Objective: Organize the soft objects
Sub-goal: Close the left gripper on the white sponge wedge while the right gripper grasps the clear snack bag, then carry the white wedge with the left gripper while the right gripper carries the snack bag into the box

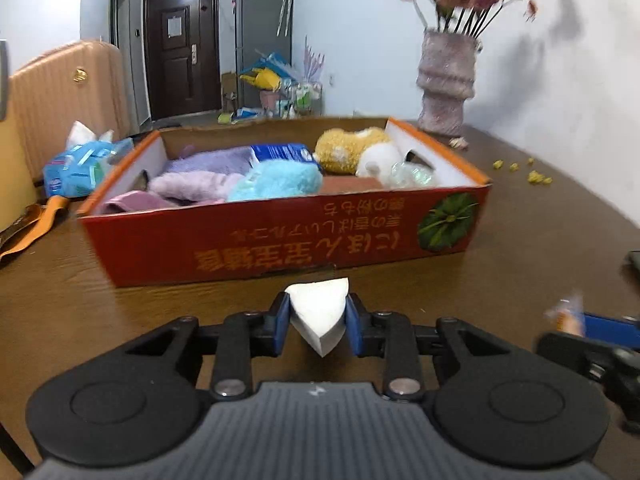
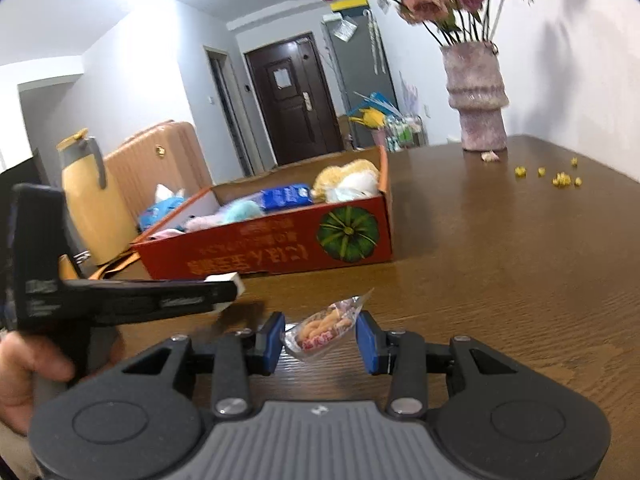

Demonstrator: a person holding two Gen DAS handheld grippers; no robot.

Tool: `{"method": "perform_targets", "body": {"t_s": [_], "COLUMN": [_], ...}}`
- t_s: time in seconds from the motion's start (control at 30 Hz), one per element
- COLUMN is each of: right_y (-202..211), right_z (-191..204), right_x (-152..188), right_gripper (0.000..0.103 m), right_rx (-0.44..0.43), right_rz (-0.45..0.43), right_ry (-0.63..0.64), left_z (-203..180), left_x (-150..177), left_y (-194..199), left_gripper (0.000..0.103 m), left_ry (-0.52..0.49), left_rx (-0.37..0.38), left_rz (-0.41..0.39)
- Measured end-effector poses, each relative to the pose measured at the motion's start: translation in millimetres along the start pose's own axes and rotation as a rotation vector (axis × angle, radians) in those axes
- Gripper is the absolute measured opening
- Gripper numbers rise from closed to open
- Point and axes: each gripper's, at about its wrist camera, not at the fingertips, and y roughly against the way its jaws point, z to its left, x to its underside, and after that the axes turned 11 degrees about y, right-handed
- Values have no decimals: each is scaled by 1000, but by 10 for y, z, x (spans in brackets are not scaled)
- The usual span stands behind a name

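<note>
1. A white wedge-shaped sponge sits clamped between the blue pads of the left gripper, its narrow tip pointing back toward the camera and down, its broad end aimed at the box ahead; its long axis runs along the fingers.
2. The right gripper holds a clear snack packet of pink-and-orange pieces. The left pad touches the wrapper; a gap shows at the right pad, so the fingers stand partly apart around it. The packet's long axis slants from lower left to upper right, its crimped end pointing up and right.
3. Both tools hover above a dark brown wood-grain table. On it stands a red cardboard box printed with a green pumpkin, holding a blue plush, a yellow-and-white plush, purple cloths and a blue tissue pack.
4. Behind the box, a ribbed mauve vase of faded pink flowers stands near the white wall, with yellow crumbs scattered on the tabletop beside it.
5. A peach suitcase, a yellow jug and a dark front door fill the room beyond.
6. Seen from the right wrist camera, the left gripper crosses in from the left, the sponge at its tip just short of the box's near wall.
</note>
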Motion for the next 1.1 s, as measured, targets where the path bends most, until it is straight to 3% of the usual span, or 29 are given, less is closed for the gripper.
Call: {"method": "perform_targets", "body": {"t_s": [0.3,0.6,0.83,0.9,0.97,1.1], "right_y": [445,629,396,77,-330,-1204], "right_z": [462,697,455,278,71,-275], "right_x": [131,43,-882,-1230,-1515,-1834], "right_gripper": [38,38,38,38,38,39], "right_rx": [-62,-74,-107,-124,-144,-137], "right_rz": [-30,-70,-170,-160,-130,-47], "right_ry": [33,63,117,86,25,-76], "left_z": [313,415,295,240,177,117], "left_x": [172,77,-932,-1251,-1465,-1699], "left_y": [1132,1359,811,442,55,-779], "left_gripper": [30,30,32,32,32,32], "left_ry": [45,64,64,68,49,79], "left_rx": [69,140,269,231,240,195], "left_rz": [-105,-139,-141,-120,-66,54]}}
